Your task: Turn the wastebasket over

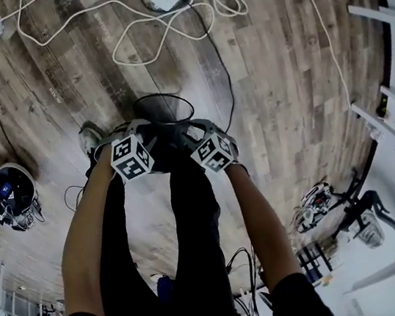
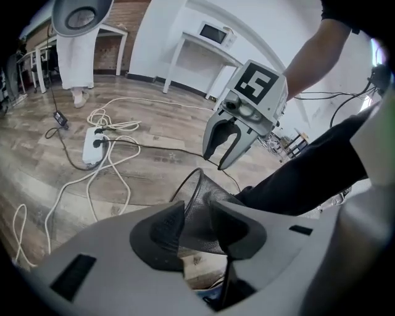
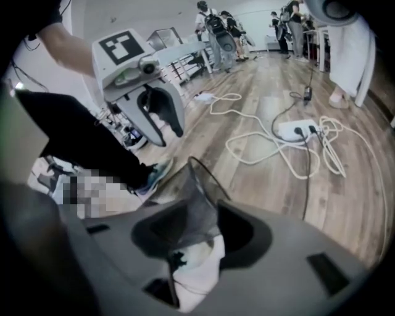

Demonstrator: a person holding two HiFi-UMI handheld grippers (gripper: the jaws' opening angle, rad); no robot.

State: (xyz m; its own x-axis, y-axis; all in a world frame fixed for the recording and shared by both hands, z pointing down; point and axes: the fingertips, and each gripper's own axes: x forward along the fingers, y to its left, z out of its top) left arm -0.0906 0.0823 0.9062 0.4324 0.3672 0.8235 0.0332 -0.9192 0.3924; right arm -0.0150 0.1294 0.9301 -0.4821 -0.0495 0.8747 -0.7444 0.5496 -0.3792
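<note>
- The mesh wastebasket stands upright on the wooden floor, mouth up, just in front of the person's legs.
- Its thin wall is straddled on one side by the left tongs and on the opposite side by the right tongs. Both are spread wide, with the mesh between the pads but, as far as can be judged, not yet clamped.
- The step in hand is judged to be the taking of a grip. The wall is best seated deep between the pads before they are closed, since thin mesh is likely to flex or slip.
- Both grips should be taken at one height, so that the basket can be rolled about the line between them.
- It should be lifted clear of the floor before it is turned.
- The shoe close by should be avoided. The white cables lie well apart.
</note>
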